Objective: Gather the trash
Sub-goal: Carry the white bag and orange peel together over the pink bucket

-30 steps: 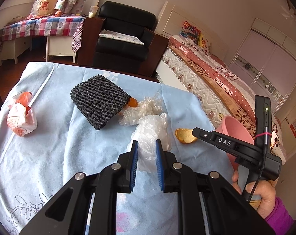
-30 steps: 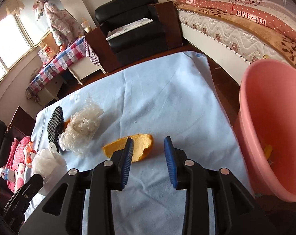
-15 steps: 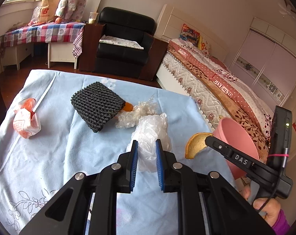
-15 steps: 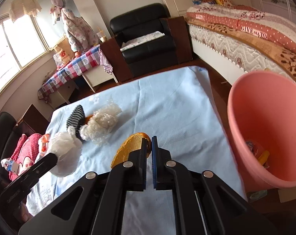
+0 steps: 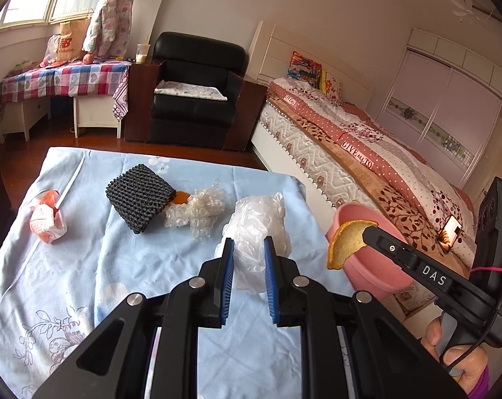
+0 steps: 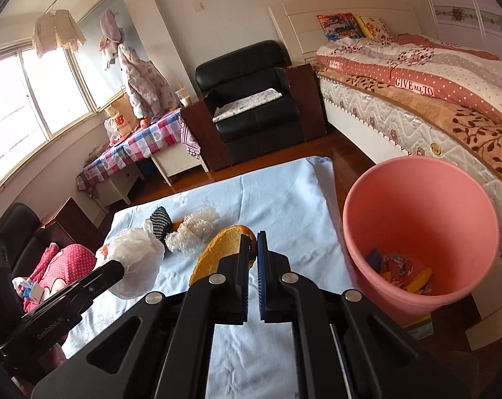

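Bedding in pink and brown is spread over the bed [image 5: 360, 153] at the right of the room, and a black armchair [image 5: 194, 89] is set against the far wall beside a bench under a checked cloth [image 5: 61, 78]. The desk [image 5: 101, 266], covered by a pale blue sheet, is seen in the foreground of both views. A pink bucket [image 6: 420, 232] is placed just off the desk's right edge, near the bed, with bits of coloured trash lying at its bottom.

On the sheet a black mesh pad [image 5: 139, 196] is laid, with crumpled bubble wrap [image 5: 197, 212] touching its right side and an orange scrap showing between the two. A red-and-white wrapper [image 5: 46, 222] is left well apart, near the desk's left edge.

The left gripper [image 5: 247, 259] is held above the desk, its jaws pinching a bunched clear plastic bag [image 5: 257, 229], which is raised off the sheet; in the right wrist view the same bag [image 6: 136, 262] is seen at the tip of that gripper.

The right gripper [image 6: 253, 252] is held with its jaws pressed almost together on an orange peel [image 6: 217, 249], which is lifted clear of the sheet. In the left wrist view the peel [image 5: 345, 242] is carried at the gripper's tip in front of the bucket's rim [image 5: 350, 207]; whether it is over the opening cannot be told.
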Demonstrator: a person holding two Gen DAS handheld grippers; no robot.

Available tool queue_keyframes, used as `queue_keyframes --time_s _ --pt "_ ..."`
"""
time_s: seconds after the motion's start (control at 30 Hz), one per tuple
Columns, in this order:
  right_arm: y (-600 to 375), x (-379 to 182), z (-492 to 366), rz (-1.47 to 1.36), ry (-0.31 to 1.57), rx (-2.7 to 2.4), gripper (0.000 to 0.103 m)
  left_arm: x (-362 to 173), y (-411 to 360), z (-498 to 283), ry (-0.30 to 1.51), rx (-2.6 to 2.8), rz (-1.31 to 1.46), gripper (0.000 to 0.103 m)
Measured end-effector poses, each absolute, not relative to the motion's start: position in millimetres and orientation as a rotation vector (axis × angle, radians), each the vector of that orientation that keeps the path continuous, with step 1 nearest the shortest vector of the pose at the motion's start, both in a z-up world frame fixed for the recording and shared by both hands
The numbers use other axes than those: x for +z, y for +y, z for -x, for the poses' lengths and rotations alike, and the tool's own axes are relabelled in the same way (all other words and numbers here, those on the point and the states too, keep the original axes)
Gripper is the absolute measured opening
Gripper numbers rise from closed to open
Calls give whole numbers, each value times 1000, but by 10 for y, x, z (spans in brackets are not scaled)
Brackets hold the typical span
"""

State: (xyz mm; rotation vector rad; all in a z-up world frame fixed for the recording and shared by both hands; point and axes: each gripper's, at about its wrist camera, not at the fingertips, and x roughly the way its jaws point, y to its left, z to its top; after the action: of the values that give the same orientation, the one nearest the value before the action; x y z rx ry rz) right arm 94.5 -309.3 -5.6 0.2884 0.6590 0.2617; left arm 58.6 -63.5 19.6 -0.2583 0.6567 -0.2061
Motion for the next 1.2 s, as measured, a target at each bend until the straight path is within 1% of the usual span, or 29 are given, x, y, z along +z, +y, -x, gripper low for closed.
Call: queue_keyframes --time_s 0.33,0.63,0.93,1.2 --pt "-3240 316 -540 -294 574 252 5 551 -762 -170 597 -226 261 16" --pt "-3412 538 -230 -313 505 222 5 798 -976 -22 581 -258 259 16" --pt "-3773 709 -74 -335 435 140 5 992 -1462 -85 563 -347 195 16" --pt "-4103 582 -235 -351 449 59 5 925 -1898 -343 588 -418 154 16"
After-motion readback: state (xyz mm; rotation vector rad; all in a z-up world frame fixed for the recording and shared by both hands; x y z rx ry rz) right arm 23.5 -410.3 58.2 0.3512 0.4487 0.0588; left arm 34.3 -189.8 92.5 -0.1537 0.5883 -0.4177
